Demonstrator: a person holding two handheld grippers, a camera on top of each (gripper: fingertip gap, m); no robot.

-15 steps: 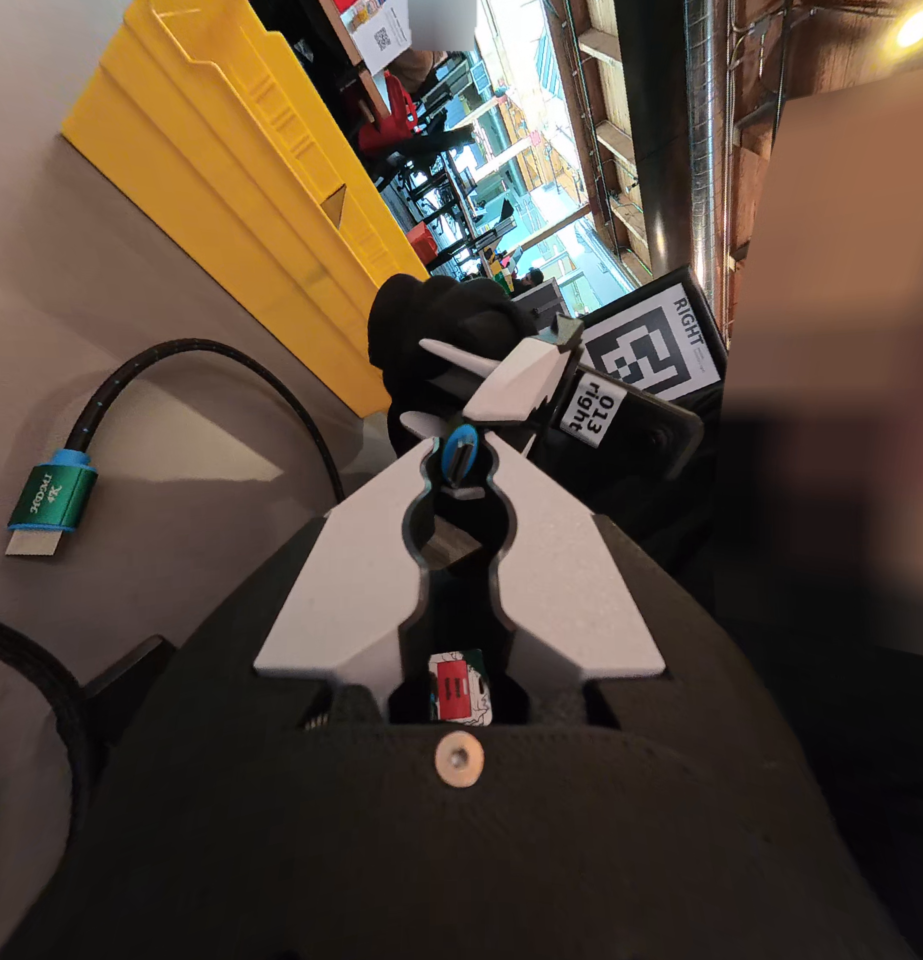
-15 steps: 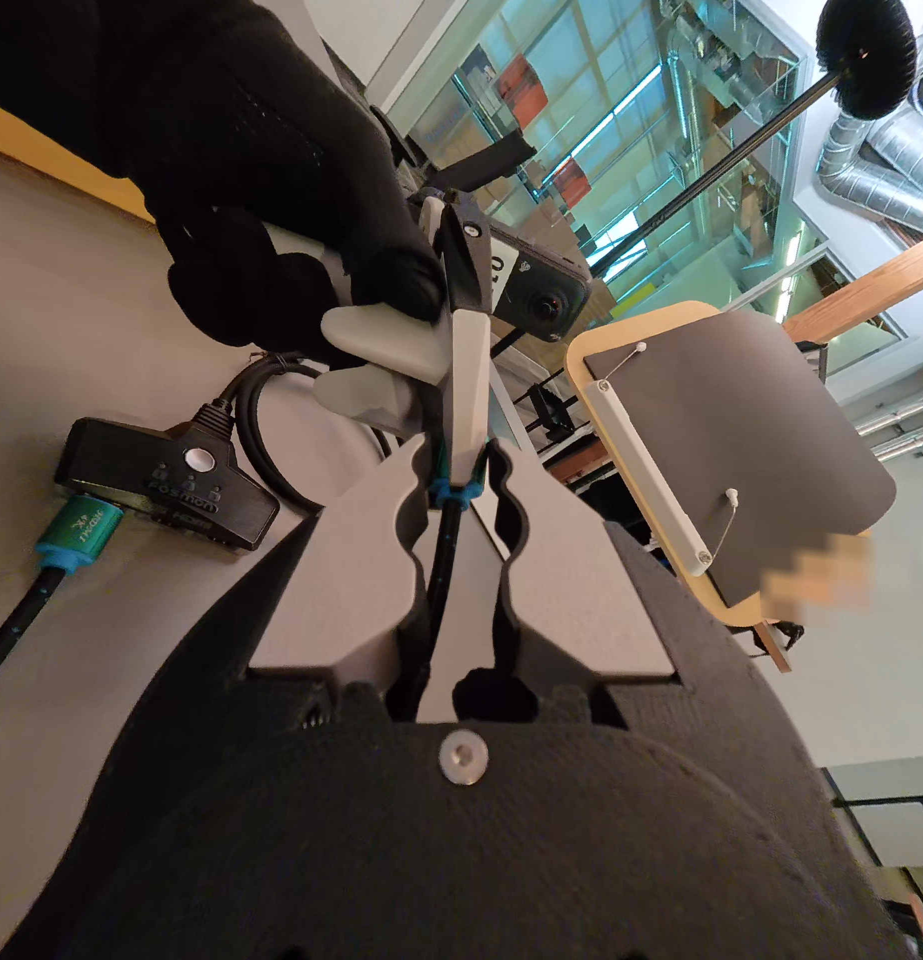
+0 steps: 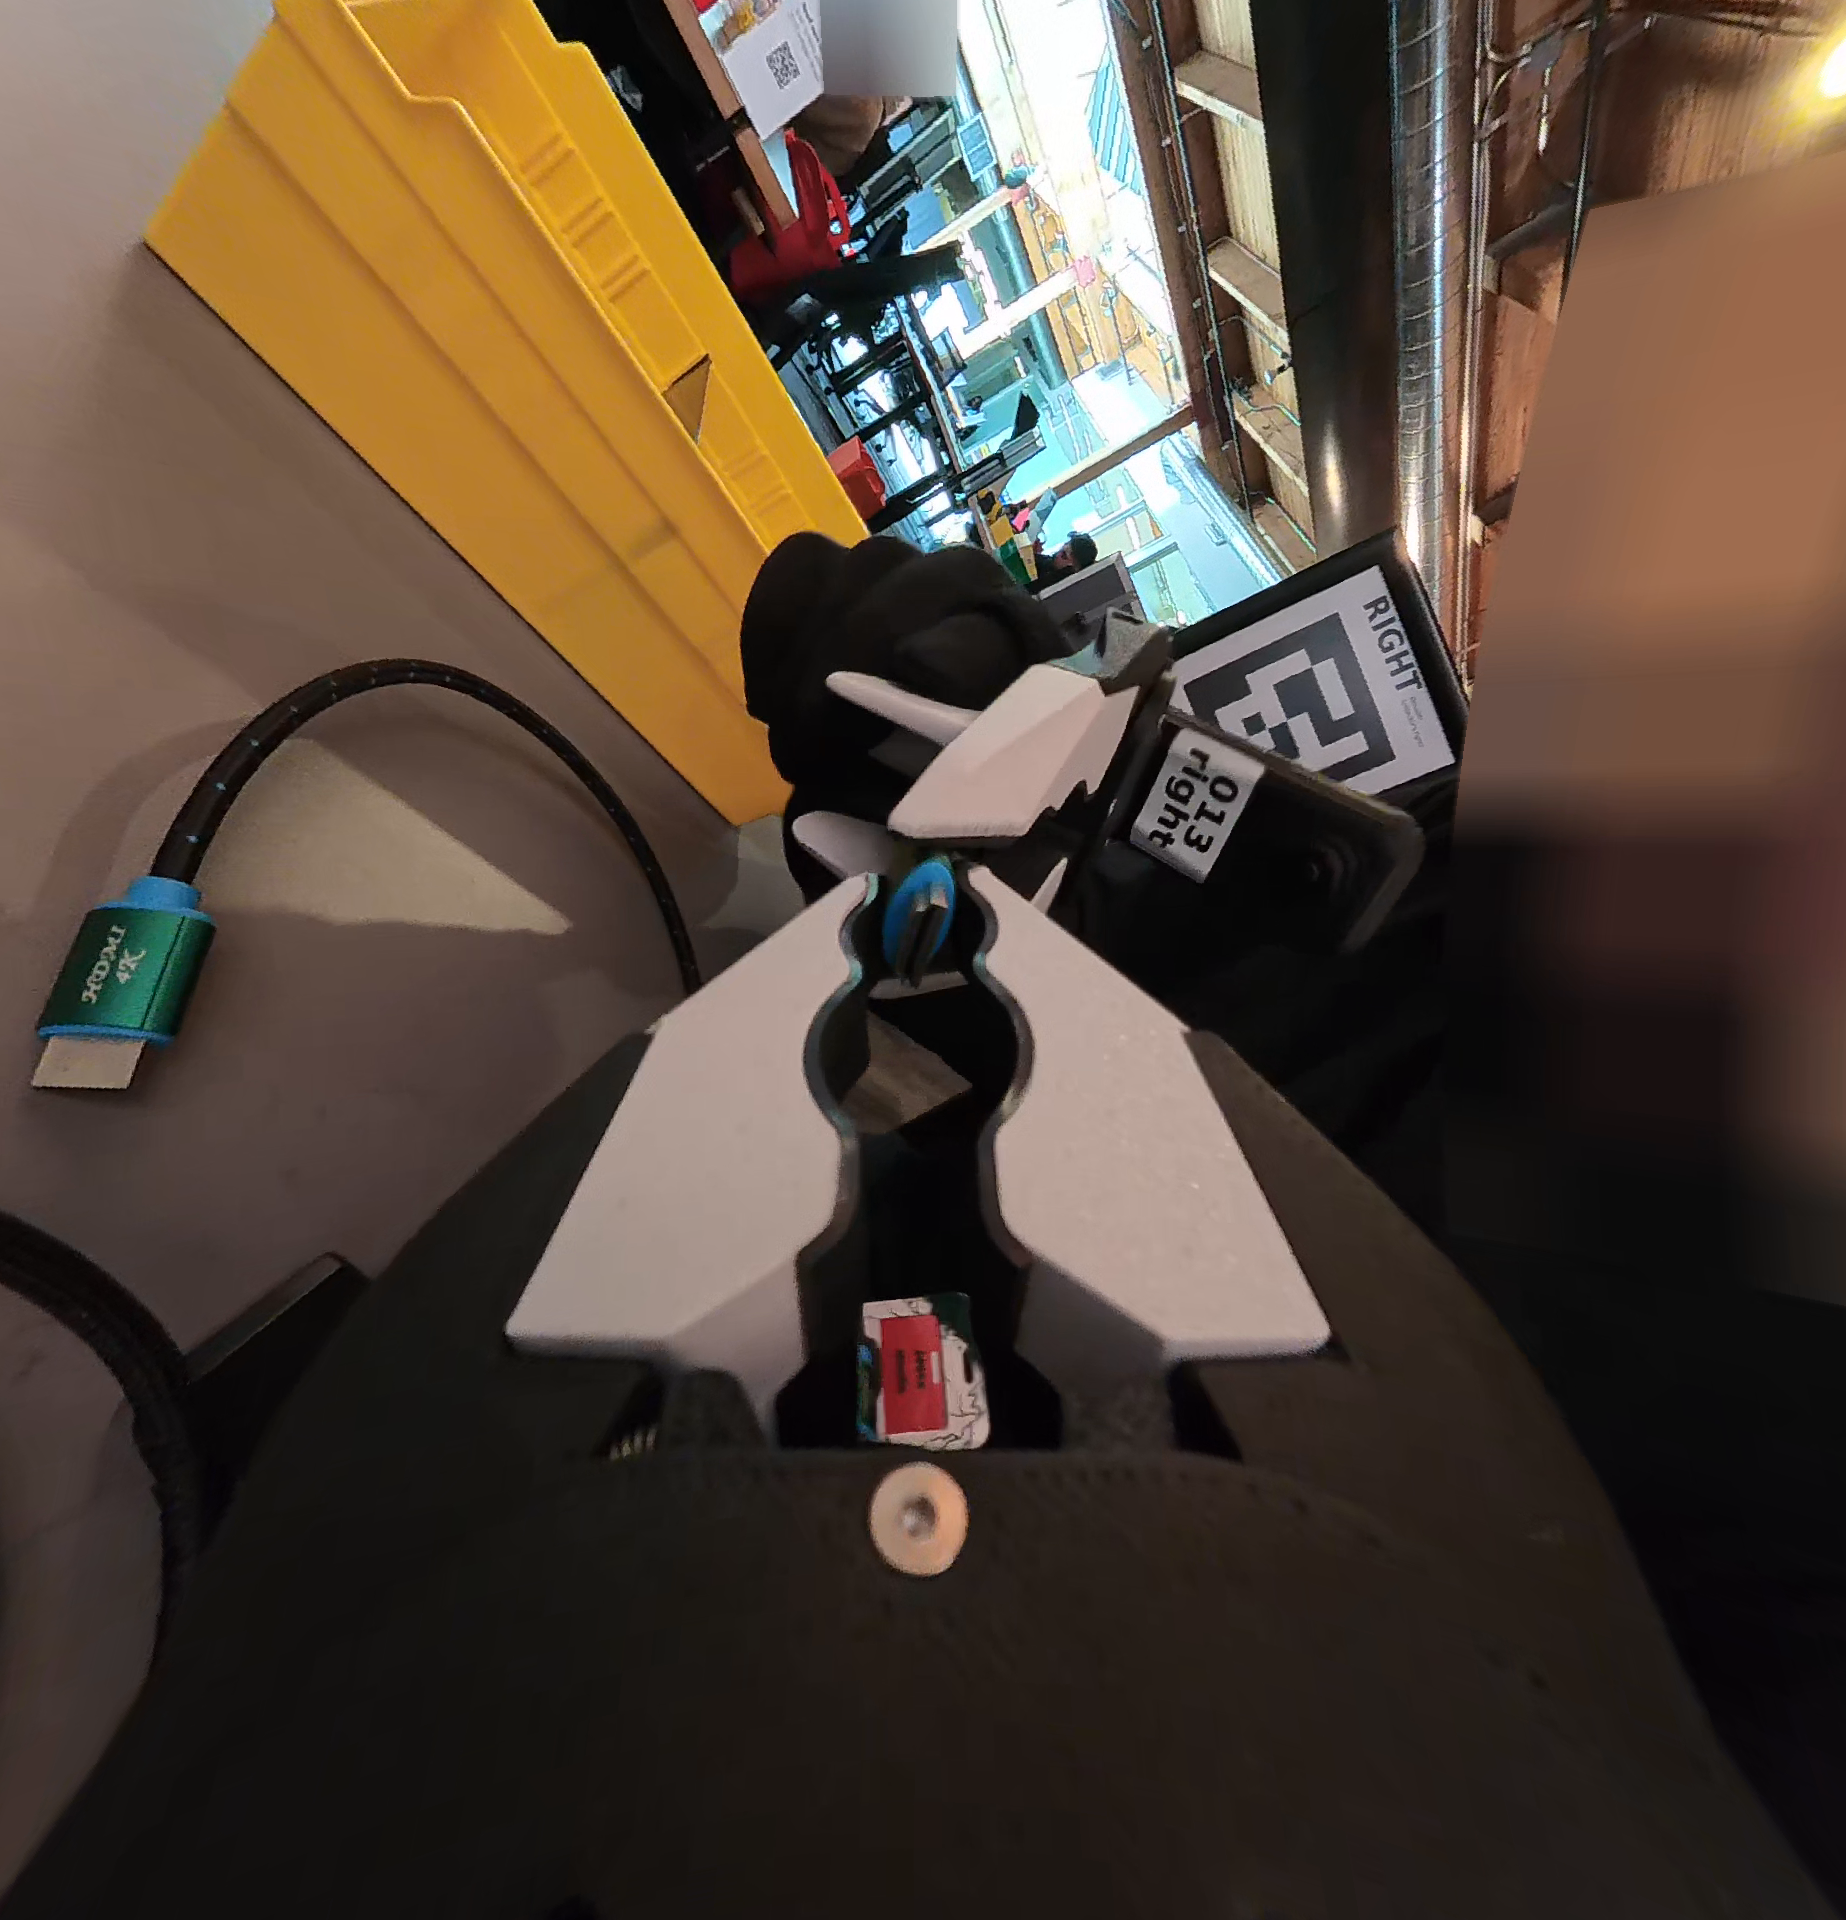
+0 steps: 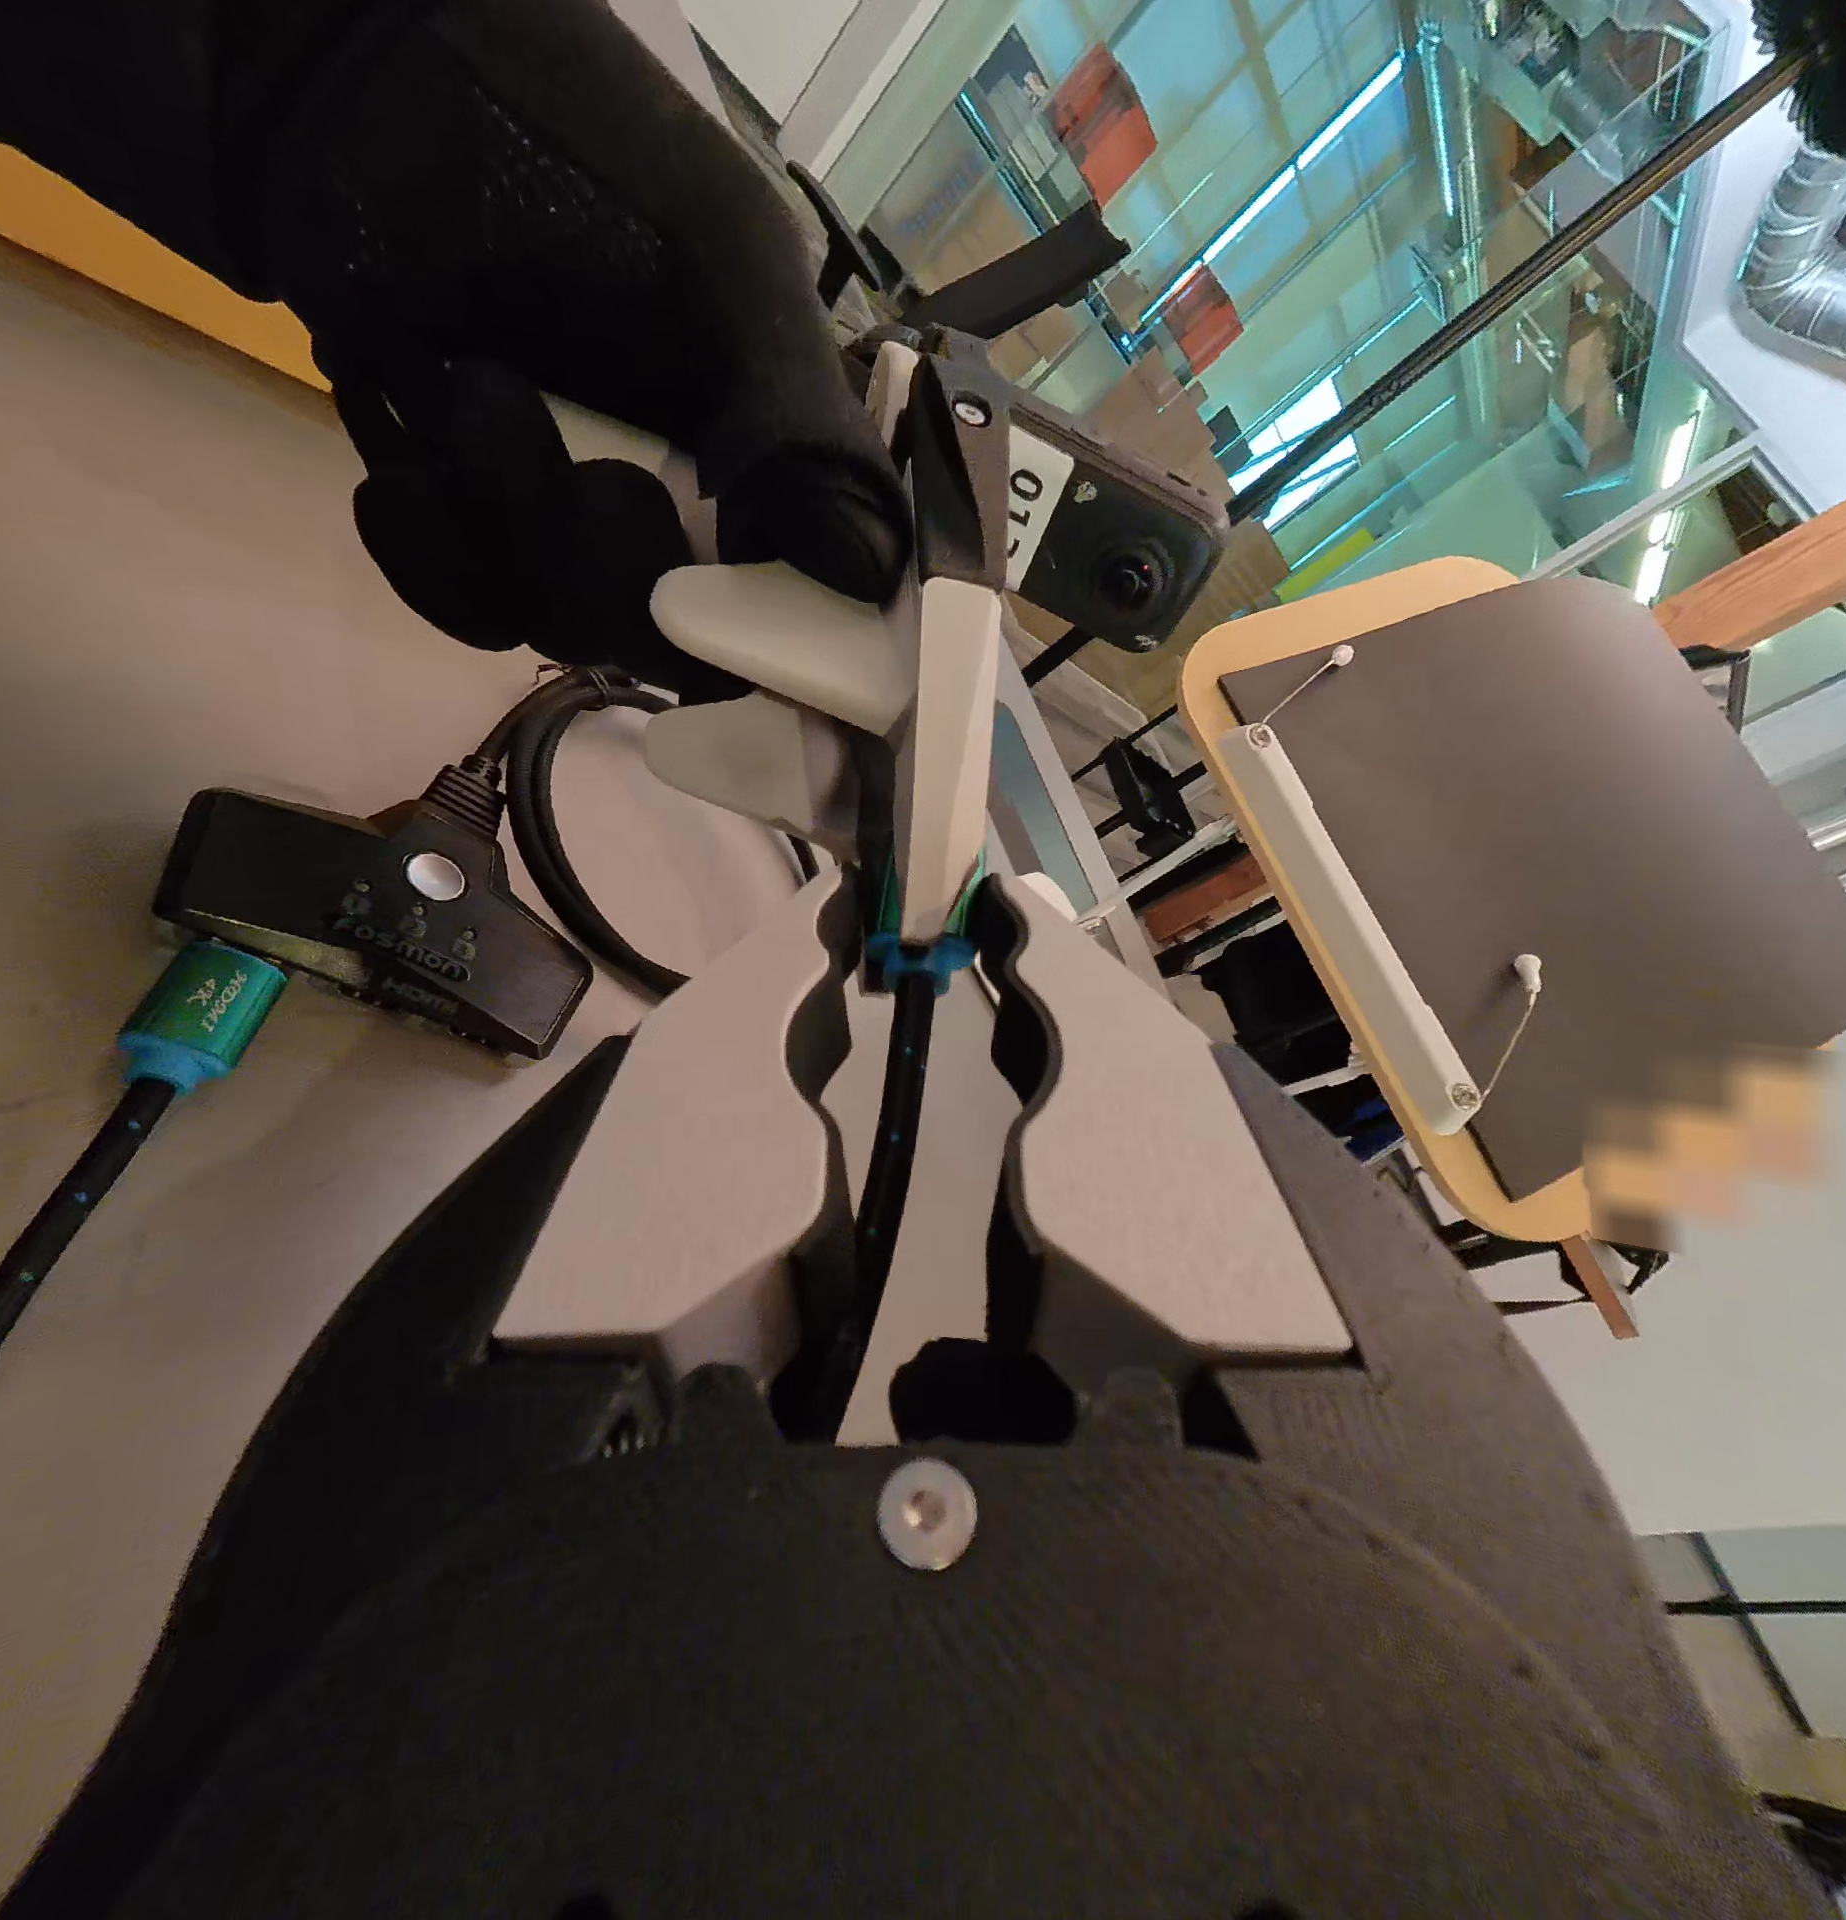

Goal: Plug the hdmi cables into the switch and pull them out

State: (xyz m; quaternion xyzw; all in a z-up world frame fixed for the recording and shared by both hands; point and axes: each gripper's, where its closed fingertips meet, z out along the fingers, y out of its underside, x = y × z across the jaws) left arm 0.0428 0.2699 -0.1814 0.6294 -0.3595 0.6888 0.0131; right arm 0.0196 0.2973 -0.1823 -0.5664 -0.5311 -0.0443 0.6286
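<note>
our left claw and right claw met tip to tip above the tabletop, both pinching one hdmi plug. beyond lay a loose green plug, then the black switch with another cable plugged in, then a yellow bin.

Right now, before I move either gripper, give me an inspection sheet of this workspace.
Surface: grey table, flat.
Job's things: black switch on the table with one seated green plug; loose plug lying unplugged; held plug in the air.
Clutter: yellow bin along the table's far side.
Grippers: left gripper and right gripper both shut on the held plug.
Cables: switch's lead looped beside it.
Surroundings: windows, ducts, a dark panel.
</note>
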